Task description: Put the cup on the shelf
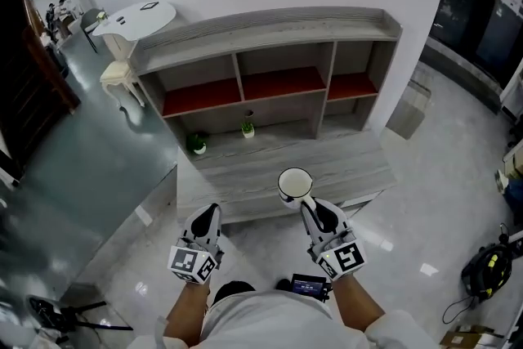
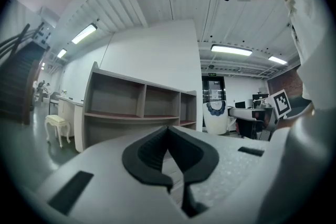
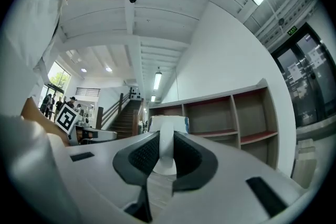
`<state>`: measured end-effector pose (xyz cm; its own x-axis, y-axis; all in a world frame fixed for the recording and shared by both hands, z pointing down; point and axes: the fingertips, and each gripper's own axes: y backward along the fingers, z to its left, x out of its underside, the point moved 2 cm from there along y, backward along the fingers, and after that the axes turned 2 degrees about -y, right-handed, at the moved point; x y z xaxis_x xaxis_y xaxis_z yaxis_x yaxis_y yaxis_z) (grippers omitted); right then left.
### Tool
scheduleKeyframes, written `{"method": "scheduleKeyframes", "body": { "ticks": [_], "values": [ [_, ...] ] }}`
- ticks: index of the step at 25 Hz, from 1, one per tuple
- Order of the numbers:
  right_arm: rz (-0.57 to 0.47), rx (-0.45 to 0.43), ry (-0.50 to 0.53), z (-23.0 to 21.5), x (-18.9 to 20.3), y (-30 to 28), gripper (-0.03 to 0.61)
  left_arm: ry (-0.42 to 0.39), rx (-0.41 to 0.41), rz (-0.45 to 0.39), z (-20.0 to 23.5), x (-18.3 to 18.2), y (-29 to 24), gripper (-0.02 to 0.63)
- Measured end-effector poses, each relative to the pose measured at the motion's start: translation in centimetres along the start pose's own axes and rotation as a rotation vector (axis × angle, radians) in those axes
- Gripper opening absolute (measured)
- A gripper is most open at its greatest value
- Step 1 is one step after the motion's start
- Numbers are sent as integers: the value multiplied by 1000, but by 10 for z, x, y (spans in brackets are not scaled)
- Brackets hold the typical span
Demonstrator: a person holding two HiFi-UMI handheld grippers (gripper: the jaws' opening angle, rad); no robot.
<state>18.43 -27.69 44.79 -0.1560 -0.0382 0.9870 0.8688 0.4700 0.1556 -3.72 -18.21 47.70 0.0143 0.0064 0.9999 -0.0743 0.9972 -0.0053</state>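
Note:
A white cup [image 1: 294,183] with a dark pattern round its rim hangs above the low wooden counter [image 1: 359,167], held by its handle in my right gripper [image 1: 310,206]. In the right gripper view the jaws are shut on the cup's white handle [image 3: 165,149]. The wooden shelf [image 1: 270,69] with red boards in its three upper bays stands against the wall ahead. My left gripper [image 1: 207,216] hovers to the left of the cup, shut and holding nothing. From the left gripper view the cup [image 2: 215,117] shows to the right of the shelf [image 2: 136,107].
Two small green potted plants [image 1: 197,144] [image 1: 247,128] stand on the shelf's lower board. A white table [image 1: 139,15] and a cream stool [image 1: 121,73] are at the left. A box [image 1: 409,109] leans by the shelf's right end. Grey floor lies all round.

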Motion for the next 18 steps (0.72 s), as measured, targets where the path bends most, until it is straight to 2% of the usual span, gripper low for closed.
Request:
{"method": "scheduleKeyframes", "body": {
  "ticks": [3, 7, 11, 15, 18],
  "values": [
    [3, -36, -9, -5, 3, -13, 75, 1, -35, -2, 3, 1, -2, 8],
    [13, -69, 10, -5, 9, -37, 77, -53, -53, 17, 13, 5, -9, 8],
    [14, -96, 2, -4, 14, -70, 77, -40, -65, 0, 35, 5, -24, 8],
    [32, -113, 48, -6, 17, -97, 77, -14, -51, -11, 50, 16, -42, 8],
    [22, -127, 45, -5, 19, -135, 77, -13, -59, -15, 79, 15, -55, 8]
  ]
}}
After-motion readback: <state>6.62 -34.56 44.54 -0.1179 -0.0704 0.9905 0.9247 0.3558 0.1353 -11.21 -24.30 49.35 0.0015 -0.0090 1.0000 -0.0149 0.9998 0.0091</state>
